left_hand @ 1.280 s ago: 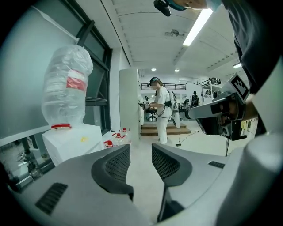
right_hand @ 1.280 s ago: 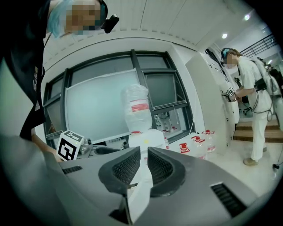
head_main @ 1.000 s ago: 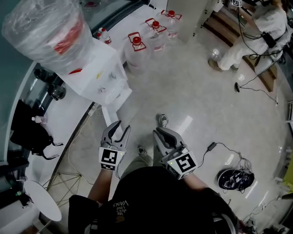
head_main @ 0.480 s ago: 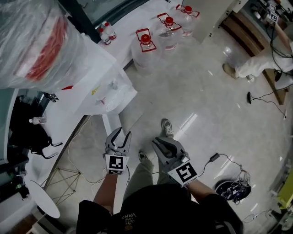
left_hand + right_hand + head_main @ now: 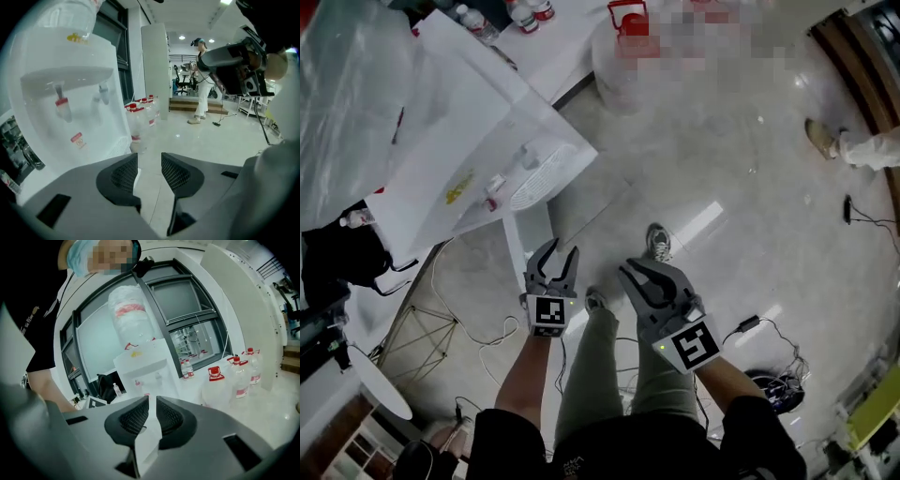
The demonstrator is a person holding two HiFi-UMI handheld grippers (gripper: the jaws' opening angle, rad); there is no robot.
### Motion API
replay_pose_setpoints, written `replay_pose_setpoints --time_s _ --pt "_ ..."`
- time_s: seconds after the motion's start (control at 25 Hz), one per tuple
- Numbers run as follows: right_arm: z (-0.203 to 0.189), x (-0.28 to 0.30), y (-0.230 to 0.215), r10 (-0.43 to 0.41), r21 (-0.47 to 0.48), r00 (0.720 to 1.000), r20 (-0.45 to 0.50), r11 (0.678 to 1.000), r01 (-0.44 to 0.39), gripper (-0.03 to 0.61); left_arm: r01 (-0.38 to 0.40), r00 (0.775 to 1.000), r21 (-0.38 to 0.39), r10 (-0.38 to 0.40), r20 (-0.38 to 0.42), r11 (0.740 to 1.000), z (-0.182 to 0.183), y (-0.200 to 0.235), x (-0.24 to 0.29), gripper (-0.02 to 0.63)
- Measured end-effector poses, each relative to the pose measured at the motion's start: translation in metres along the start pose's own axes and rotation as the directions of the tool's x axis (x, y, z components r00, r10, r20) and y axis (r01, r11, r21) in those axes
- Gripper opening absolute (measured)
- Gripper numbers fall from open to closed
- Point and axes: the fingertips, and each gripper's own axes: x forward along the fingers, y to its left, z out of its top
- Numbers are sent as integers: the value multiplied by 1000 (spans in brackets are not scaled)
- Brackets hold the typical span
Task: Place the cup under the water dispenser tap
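The white water dispenser [image 5: 478, 141] stands at upper left with a plastic-wrapped bottle on top. Its red tap [image 5: 62, 105] and blue tap [image 5: 102, 93] hang over the slotted drip tray [image 5: 542, 180]. No cup shows in any view. My left gripper [image 5: 558, 249] is just below the dispenser's white stand, open, and the gap between its pads [image 5: 149, 164] is empty. My right gripper [image 5: 630, 270] hovers beside it above the floor. Its jaws stand a narrow slit apart [image 5: 152, 406], and through the slit I see only the white dispenser [image 5: 145, 364].
Large water jugs with red caps [image 5: 628, 37] stand on the floor beyond the dispenser, with small bottles [image 5: 525, 14] behind them. A black bag [image 5: 337, 258] lies on the left counter. Cables [image 5: 750, 323] trail over the glossy floor at right. A person in white [image 5: 202, 84] stands far off.
The dispenser has come closer and larger in the head view. Both grippers have moved forward toward its stand. Their jaws look unchanged.
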Motion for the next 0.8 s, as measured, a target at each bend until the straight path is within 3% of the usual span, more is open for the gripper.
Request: replay_pose_setpoints --time_s 0.48,0.8 --pt "-108 42 -79 6 84 997 -78 996 1 46 -42 990 -96 29 -136 995 -97 28 147 150" --pt "-164 58 -139 4 144 992 -126 990 14 46 -144 956 -74 119 -267 987 -154 66 228 152"
